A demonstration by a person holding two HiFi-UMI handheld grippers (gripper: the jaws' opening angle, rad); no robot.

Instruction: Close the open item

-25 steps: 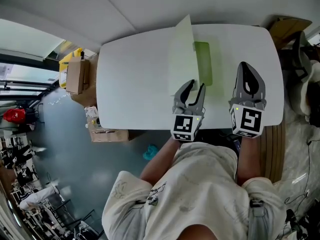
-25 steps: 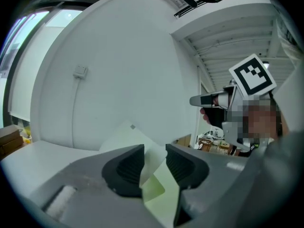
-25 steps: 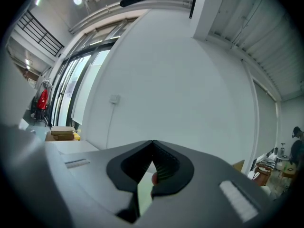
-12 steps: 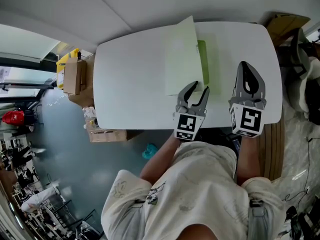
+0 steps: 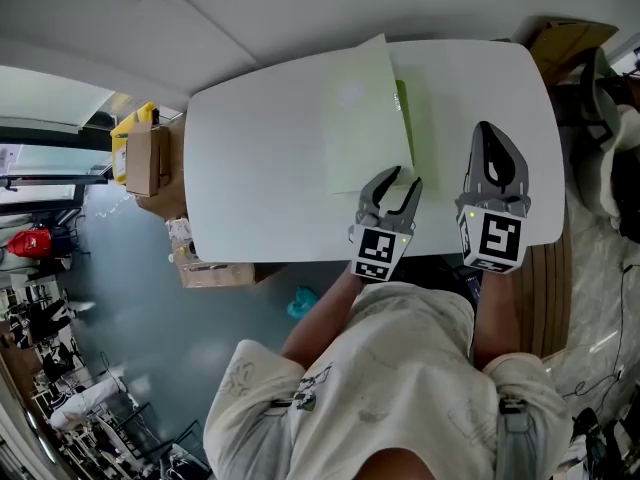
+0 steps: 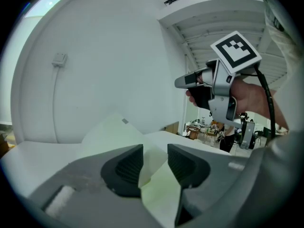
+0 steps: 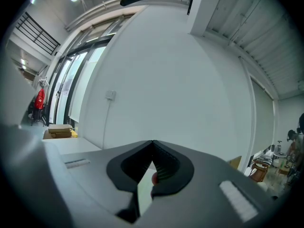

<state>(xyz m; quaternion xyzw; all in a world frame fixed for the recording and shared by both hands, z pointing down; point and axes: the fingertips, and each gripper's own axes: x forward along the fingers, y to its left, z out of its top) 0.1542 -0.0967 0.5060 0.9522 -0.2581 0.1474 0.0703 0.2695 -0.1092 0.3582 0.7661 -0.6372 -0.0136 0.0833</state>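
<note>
Lying on the white desk (image 5: pixel 250 168), the pale green folder (image 5: pixel 365 118) has its cover tilted up, its near corner at the left tongs (image 5: pixel 392 190) and the right tongs (image 5: pixel 487 138) apart to its right. Left gripper view: released, cover edge loose between the jaws. Right gripper view: clenched on nothing.

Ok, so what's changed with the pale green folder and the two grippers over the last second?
The pale green folder's cover has swung further shut, leaving only a thin strip of the darker green inside. The left gripper, jaws apart around the cover's near corner, shifted slightly right. The right gripper stayed shut and still above the white table.
</note>
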